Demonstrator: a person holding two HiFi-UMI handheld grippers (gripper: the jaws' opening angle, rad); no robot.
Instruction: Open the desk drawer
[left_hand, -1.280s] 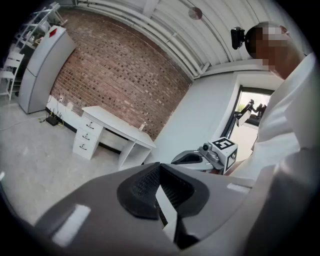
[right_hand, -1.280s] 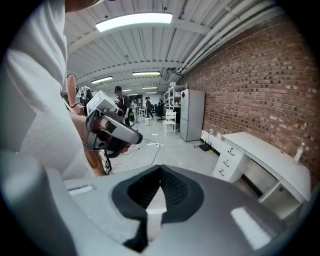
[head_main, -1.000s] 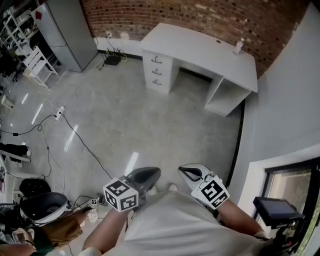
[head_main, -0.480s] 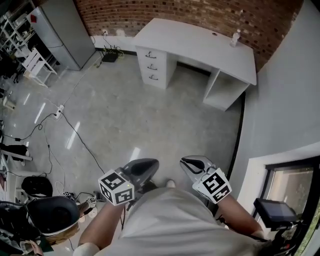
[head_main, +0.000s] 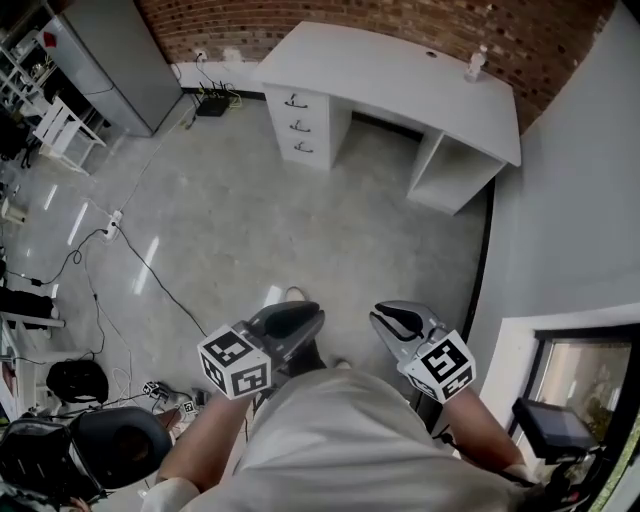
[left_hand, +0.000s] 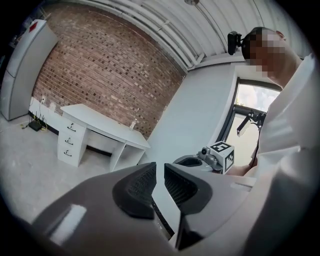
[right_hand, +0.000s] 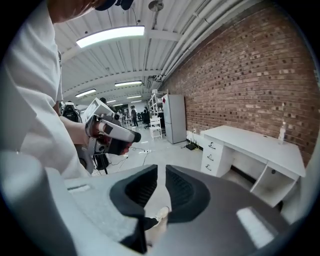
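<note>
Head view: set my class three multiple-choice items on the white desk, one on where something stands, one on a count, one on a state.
1. Where on the desk does the small bottle stand?
A. At its left end in the head view
B. At its right end in the head view, near the brick wall
C. At the middle of its front edge

2. How many drawers does the desk have?
A. Three
B. Two
C. Five

3. What state are the drawers in?
A. The top one is pulled out
B. All have been taken out
C. All are shut

Key:
1 B: the bottle stands at the far right corner of the top.
2 A: three handles show, one above the other.
3 C: no drawer front juts out from the stack.
</note>
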